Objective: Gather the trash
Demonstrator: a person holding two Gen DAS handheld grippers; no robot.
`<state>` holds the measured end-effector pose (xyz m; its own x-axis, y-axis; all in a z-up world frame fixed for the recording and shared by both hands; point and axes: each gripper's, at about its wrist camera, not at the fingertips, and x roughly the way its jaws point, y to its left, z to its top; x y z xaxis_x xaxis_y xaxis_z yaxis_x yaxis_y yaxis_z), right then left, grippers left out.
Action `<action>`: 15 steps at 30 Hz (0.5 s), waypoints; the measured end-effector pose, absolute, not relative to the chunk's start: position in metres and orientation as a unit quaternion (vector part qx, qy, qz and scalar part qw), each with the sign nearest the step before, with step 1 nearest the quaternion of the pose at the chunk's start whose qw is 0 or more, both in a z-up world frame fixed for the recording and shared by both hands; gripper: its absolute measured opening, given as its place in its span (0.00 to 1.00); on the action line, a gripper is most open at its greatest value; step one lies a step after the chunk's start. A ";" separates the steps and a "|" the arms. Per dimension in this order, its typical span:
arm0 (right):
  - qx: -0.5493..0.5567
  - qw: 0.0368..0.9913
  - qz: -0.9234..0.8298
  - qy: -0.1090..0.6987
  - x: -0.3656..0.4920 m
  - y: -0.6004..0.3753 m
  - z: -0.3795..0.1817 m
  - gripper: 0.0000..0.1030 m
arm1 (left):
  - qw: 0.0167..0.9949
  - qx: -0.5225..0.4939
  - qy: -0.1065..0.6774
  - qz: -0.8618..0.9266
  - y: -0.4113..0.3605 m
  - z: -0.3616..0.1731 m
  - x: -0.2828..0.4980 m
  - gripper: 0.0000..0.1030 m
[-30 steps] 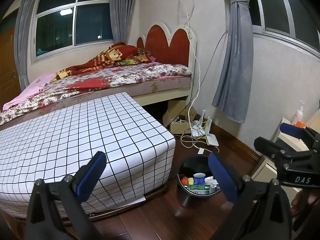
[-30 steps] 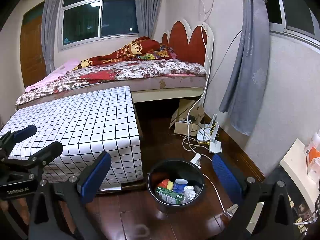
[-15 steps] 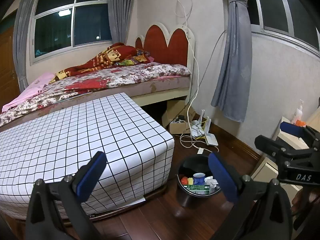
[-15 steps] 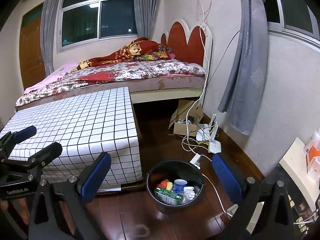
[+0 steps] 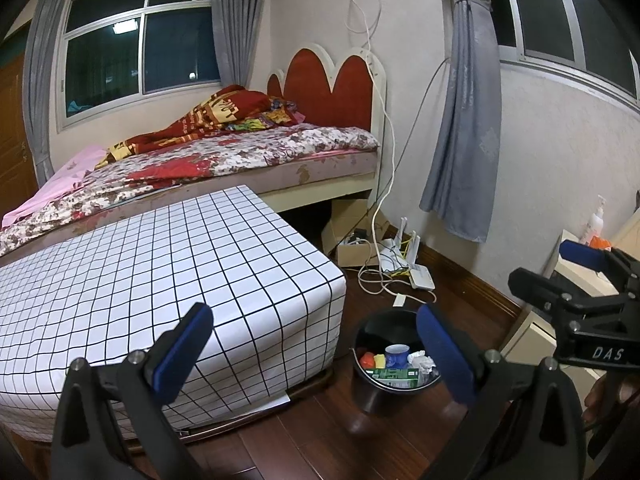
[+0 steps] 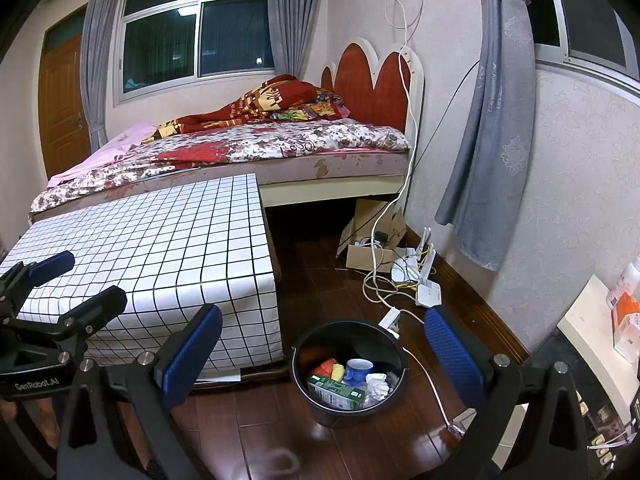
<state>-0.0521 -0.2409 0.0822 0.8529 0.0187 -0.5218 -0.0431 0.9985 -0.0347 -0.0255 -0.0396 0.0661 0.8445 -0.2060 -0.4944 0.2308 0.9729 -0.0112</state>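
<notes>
A black bucket [image 6: 308, 384] stands on the dark wood floor beside the checked table. It holds a green carton [image 6: 336, 390], a blue cup [image 6: 358, 368], crumpled paper [image 6: 378, 384] and red and yellow pieces. It also shows in the left wrist view [image 5: 384, 396]. My left gripper [image 5: 316, 344] is open and empty, held above the table corner and bucket. My right gripper [image 6: 324, 344] is open and empty, held above the bucket. Each gripper shows in the other's view.
A table with a white black-grid cloth [image 5: 160, 264] stands left of the bucket. A bed [image 5: 240, 152] lies behind it. A cardboard box [image 6: 368, 256], router [image 6: 424, 276] and white cables lie on the floor by the wall. A pale cabinet [image 6: 592, 320] stands at right.
Both views have shifted only slightly. Both grippers stay open and empty.
</notes>
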 end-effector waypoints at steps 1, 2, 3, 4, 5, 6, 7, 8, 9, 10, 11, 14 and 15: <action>-0.023 0.962 0.017 0.271 -0.052 -0.241 0.082 0.99 | 0.960 0.024 0.255 -0.115 -0.040 0.066 -0.025 0.99; -0.023 0.962 0.017 0.271 -0.052 -0.241 0.082 0.99 | 0.960 0.024 0.255 -0.116 -0.040 0.066 -0.025 0.99; -0.023 0.962 0.016 0.271 -0.052 -0.241 0.082 0.99 | 0.960 0.025 0.255 -0.116 -0.040 0.066 -0.025 0.99; -0.023 0.962 0.016 0.271 -0.052 -0.241 0.082 0.99 | 0.960 0.026 0.255 -0.117 -0.040 0.066 -0.025 0.99; -0.023 0.962 0.017 0.272 -0.052 -0.241 0.082 0.99 | 0.959 0.027 0.255 -0.117 -0.040 0.066 -0.025 0.99; -0.023 0.962 0.017 0.271 -0.052 -0.241 0.082 0.99 | 0.959 0.028 0.255 -0.118 -0.040 0.065 -0.025 0.99; -0.023 0.962 0.017 0.272 -0.052 -0.241 0.082 0.99 | 0.959 0.028 0.255 -0.118 -0.040 0.065 -0.024 0.99; -0.023 0.962 0.016 0.273 -0.051 -0.241 0.082 0.99 | 0.959 0.029 0.255 -0.119 -0.039 0.064 -0.024 0.99; -0.023 0.961 0.017 0.274 -0.051 -0.242 0.082 0.99 | 0.959 0.029 0.255 -0.119 -0.039 0.064 -0.024 0.99; -0.023 0.961 0.017 0.274 -0.051 -0.242 0.082 0.99 | 0.959 0.029 0.255 -0.119 -0.039 0.064 -0.024 0.99; -0.023 0.961 0.017 0.274 -0.050 -0.242 0.083 0.99 | 0.959 0.029 0.255 -0.119 -0.039 0.064 -0.024 0.99; -0.023 0.961 0.017 0.274 -0.050 -0.242 0.083 0.99 | 0.959 0.030 0.255 -0.120 -0.040 0.064 -0.024 0.99; -0.023 0.961 0.017 0.274 -0.050 -0.242 0.083 0.99 | 0.959 0.030 0.255 -0.121 -0.039 0.064 -0.024 0.99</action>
<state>-0.0503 -0.2423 0.0825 0.8492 0.0201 -0.5277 -0.0448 0.9984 -0.0340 -0.0242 -0.0394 0.0636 0.8413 -0.2157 -0.4957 0.2467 0.9691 -0.0029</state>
